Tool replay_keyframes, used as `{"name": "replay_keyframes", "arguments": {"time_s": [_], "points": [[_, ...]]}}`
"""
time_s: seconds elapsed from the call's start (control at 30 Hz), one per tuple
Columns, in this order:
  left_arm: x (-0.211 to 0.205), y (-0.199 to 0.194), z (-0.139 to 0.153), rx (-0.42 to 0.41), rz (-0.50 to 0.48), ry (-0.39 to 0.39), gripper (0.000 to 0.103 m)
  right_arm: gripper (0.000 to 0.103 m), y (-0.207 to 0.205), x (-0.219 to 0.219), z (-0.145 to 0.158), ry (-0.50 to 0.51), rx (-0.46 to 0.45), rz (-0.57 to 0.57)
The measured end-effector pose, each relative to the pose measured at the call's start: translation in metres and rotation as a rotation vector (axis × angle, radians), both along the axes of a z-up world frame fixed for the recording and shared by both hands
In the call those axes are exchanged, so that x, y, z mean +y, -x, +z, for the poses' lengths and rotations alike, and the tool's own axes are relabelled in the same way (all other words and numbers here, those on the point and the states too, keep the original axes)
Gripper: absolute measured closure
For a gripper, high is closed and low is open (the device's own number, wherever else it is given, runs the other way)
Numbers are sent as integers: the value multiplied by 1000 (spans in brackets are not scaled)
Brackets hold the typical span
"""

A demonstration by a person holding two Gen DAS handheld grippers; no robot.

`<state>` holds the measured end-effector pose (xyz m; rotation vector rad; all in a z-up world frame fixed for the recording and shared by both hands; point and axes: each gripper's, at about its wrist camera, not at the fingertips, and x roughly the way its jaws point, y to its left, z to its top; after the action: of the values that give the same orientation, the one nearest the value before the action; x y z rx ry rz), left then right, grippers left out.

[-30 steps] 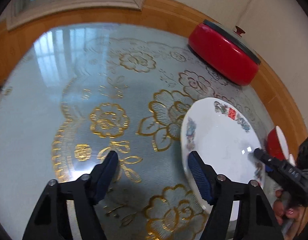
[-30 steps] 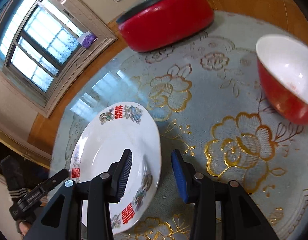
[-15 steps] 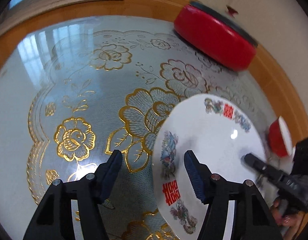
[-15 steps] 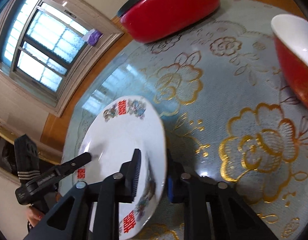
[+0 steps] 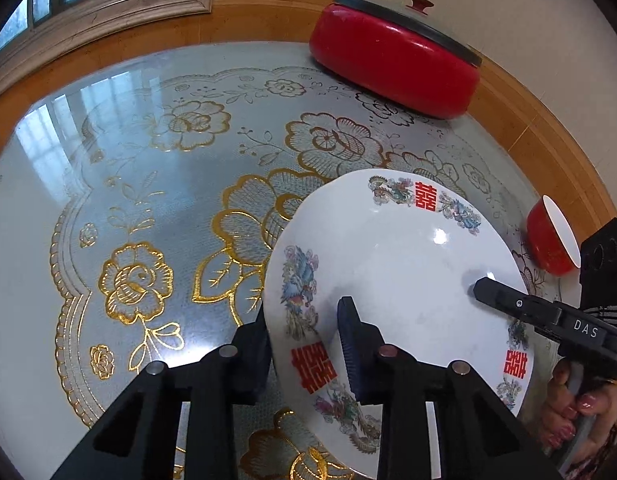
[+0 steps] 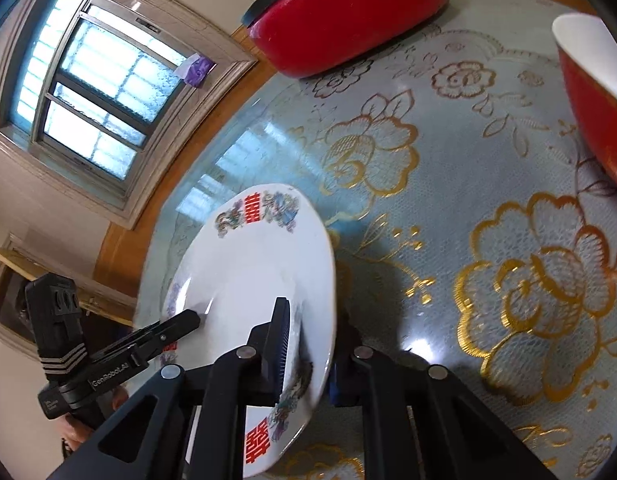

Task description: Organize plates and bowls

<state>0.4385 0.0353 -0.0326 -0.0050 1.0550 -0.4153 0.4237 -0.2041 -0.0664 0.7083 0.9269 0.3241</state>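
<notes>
Both grippers have closed in since a second ago: the left gripper (image 5: 304,344), which then stood spread over bare cloth beside the white plate (image 5: 392,280), now has the plate's rim between its fingers, and the right gripper (image 6: 308,344), spread around the opposite rim then, is now pressed onto it. The left one has one finger under the rim and the blue-padded one on the plate's upper face, pinching it. From the right wrist view the plate (image 6: 248,272) stands tilted, its right-hand edge lifted, with the right gripper's ribbed pad against its inner face and the other finger behind the rim; it too grips the plate. Each camera sees the other gripper's finger lying on the white face.

The plate sits over the gold-flowered tablecloth (image 5: 156,200), near the edge of the tabletop closest to the person. A red bowl (image 5: 552,236) with a white inside stands apart from it near the right edge. A red lidded pot (image 5: 396,60) rests at the far edge, by the wall.
</notes>
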Motion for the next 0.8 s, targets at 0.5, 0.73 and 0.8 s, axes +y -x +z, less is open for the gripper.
{"name": "replay_keyframes", "arguments": {"time_s": [0.5, 0.73, 0.8], "points": [[14, 16, 7, -9, -3, 31, 73, 92, 5, 18, 10, 120, -78, 41], [20, 28, 19, -30, 1, 40, 73, 92, 11, 22, 21, 124, -111, 65], [23, 33, 23, -36, 6, 46, 73, 92, 13, 23, 26, 128, -121, 71]]}}
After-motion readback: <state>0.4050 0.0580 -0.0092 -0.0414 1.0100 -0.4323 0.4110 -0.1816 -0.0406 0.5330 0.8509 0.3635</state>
